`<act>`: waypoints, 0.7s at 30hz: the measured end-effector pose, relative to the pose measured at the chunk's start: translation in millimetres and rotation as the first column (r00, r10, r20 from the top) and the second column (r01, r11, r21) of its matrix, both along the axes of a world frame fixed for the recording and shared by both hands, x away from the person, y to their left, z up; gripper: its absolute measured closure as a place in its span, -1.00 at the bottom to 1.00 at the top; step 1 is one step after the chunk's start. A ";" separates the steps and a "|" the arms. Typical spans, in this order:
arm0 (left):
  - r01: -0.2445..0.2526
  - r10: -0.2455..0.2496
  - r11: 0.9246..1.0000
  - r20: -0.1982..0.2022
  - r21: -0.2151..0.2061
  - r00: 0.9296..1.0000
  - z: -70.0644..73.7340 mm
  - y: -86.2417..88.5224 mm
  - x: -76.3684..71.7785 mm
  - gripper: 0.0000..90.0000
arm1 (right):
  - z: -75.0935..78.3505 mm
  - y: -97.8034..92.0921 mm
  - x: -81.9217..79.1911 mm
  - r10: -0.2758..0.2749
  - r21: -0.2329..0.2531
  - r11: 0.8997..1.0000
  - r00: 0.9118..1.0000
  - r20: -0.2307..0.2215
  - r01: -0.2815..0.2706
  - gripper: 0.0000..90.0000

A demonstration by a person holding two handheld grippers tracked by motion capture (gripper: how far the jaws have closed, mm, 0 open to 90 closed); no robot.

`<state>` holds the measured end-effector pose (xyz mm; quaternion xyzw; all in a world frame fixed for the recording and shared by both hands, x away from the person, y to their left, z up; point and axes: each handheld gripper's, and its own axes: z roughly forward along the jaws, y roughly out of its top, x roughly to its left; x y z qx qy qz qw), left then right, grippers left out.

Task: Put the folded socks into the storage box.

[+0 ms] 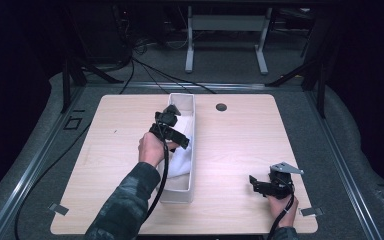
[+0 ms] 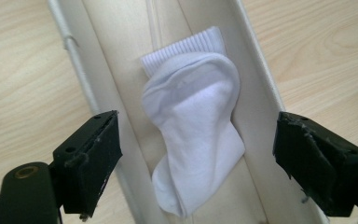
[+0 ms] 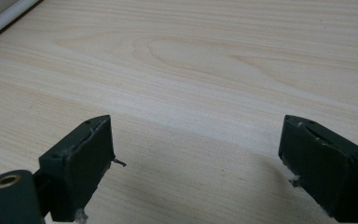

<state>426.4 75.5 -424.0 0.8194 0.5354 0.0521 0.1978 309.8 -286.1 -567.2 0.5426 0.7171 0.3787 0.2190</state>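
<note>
Left gripper view: the left tool (image 2: 193, 158) gapes above a white sock (image 2: 193, 126) in the box (image 2: 256, 84); right tool (image 3: 196, 163) gapes too.

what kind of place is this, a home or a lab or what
Most likely a lab or recording workspace, not a home: a bare wooden table ringed by dark curtains, cables trailing over grey carpet, and a desk frame behind. On the table, a white bin holds a white sock.

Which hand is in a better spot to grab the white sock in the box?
Left. The left gripper hangs open right over the sock in the box; the right gripper rests far off.
</note>
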 end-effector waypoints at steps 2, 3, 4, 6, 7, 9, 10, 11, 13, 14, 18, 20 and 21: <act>0.005 -0.005 1.000 0.015 -0.010 1.000 6.4 7.2 -1.4 -0.69 | 0.0 0.2 0.1 -0.002 0.000 1.000 1.000 -0.001 0.002 -0.79; 0.006 -0.006 1.000 0.019 -0.014 1.000 8.6 9.6 -2.2 -0.70 | -0.1 0.3 0.1 -0.001 -0.002 1.000 1.000 -0.001 0.001 -0.79; 0.010 -0.010 1.000 0.024 -0.017 1.000 10.7 12.2 -2.9 -0.71 | -0.2 0.5 0.2 -0.003 0.001 1.000 1.000 0.002 0.003 -0.79; 0.015 -0.014 1.000 0.035 -0.027 0.999 14.8 17.8 -5.1 -0.74 | -0.3 0.5 0.2 -0.002 0.001 1.000 1.000 0.002 0.002 -0.79; 0.016 -0.014 0.999 0.043 -0.033 0.999 17.0 21.0 -6.4 -0.74 | -0.3 0.6 0.2 -0.003 0.000 1.000 1.000 0.001 0.003 -0.79; 0.016 -0.014 0.999 0.062 -0.043 0.998 22.1 28.2 -9.4 -0.78 | -0.3 0.9 0.3 -0.003 -0.001 1.000 1.000 -0.001 0.003 -0.79; 0.016 -0.014 0.999 0.062 -0.043 0.998 22.1 28.2 -9.4 -0.80 | -0.4 1.1 0.3 -0.003 -0.001 1.000 1.000 -0.002 0.003 -0.79; 0.019 -0.015 0.998 0.079 -0.053 0.997 27.0 36.2 -12.8 -0.81 | -0.3 1.1 0.2 -0.003 -0.001 1.000 1.000 -0.002 0.003 -0.79; 0.022 -0.016 0.998 0.097 -0.059 0.995 31.4 44.4 -16.7 -0.85 | -0.3 1.1 0.2 -0.004 -0.001 1.000 1.000 -0.001 0.004 -0.80; 0.022 -0.016 0.998 0.097 -0.059 0.995 31.4 44.4 -16.7 -0.86 | -0.3 1.1 0.2 -0.004 -0.001 1.000 1.000 -0.001 0.004 -0.80; 0.033 -0.024 0.997 0.135 -0.065 0.991 37.1 63.9 -28.2 -0.89 | -0.2 1.2 -0.1 -0.004 -0.005 1.000 1.000 0.003 0.004 -0.84; 0.035 -0.025 0.997 0.145 -0.064 0.989 36.9 71.2 -32.9 -0.91 | -0.2 1.3 -0.1 -0.005 -0.005 1.000 1.000 0.003 0.005 -0.85; 0.035 -0.025 0.997 0.145 -0.064 0.989 36.9 71.2 -32.9 -0.92 | -0.2 1.3 -0.1 -0.005 -0.005 1.000 1.000 0.003 0.005 -0.85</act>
